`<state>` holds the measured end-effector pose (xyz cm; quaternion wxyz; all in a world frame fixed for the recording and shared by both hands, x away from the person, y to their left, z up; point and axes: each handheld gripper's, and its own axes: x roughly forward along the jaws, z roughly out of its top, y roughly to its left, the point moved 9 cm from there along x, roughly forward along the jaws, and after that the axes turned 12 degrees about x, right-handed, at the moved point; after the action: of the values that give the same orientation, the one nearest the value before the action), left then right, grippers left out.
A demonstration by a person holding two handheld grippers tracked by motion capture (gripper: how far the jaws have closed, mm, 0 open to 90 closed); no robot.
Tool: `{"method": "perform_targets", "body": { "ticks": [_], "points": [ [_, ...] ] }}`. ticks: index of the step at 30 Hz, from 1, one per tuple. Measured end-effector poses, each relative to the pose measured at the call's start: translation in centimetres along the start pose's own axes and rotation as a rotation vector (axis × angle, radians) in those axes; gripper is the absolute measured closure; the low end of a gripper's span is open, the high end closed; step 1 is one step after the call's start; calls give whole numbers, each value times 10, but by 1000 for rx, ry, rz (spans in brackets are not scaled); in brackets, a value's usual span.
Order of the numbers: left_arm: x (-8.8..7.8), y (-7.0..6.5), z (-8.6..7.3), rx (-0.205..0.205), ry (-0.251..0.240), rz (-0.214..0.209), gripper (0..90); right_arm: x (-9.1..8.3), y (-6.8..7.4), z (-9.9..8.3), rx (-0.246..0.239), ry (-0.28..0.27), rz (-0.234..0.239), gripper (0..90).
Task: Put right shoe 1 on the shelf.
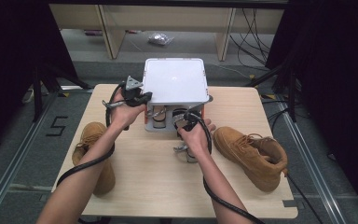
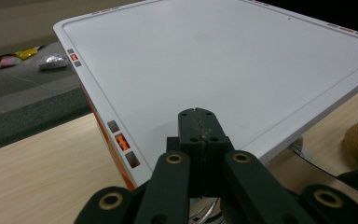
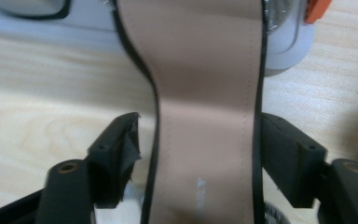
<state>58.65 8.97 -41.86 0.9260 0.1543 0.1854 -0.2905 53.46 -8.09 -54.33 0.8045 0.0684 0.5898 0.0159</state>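
At the table's far edge, the left gripper rests with jaws closed and empty on the white lid, while the right gripper stands open around a tan strap, its left pad clear of it.

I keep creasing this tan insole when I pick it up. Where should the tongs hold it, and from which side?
Probably at the narrow waist of the insole, coming in from its near end along its length. It is slimmest there, so the open right tongs already straddle it, one jaw off each black edge. Close gently, since squeezing it edgewise may buckle it.
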Motion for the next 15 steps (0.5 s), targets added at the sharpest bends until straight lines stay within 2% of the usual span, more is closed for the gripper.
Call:
{"method": "perform_targets", "body": {
  "ticks": [4,5,6,9,10,13,15],
  "points": [
    [0,0,0,0,0,-1,898,-9,0,-4,-34,-6,41,307],
    [0,0,0,1,0,0,898,-13,-1,-3,-40,-31,57,307],
    [0,0,0,0,-1,0,898,-17,0,-5,-26,-25,75,309],
    [0,0,0,-1,-1,1,898,-28,-2,-8,-52,-30,109,316],
    [0,0,0,-2,-1,0,898,-33,-3,-8,-52,-47,112,326],
    [0,0,0,-1,-1,-1,898,-47,-9,-9,-46,-70,132,398],
    [0,0,0,0,0,-1,898,-56,-13,-12,-57,-76,167,486]
  ]
}}
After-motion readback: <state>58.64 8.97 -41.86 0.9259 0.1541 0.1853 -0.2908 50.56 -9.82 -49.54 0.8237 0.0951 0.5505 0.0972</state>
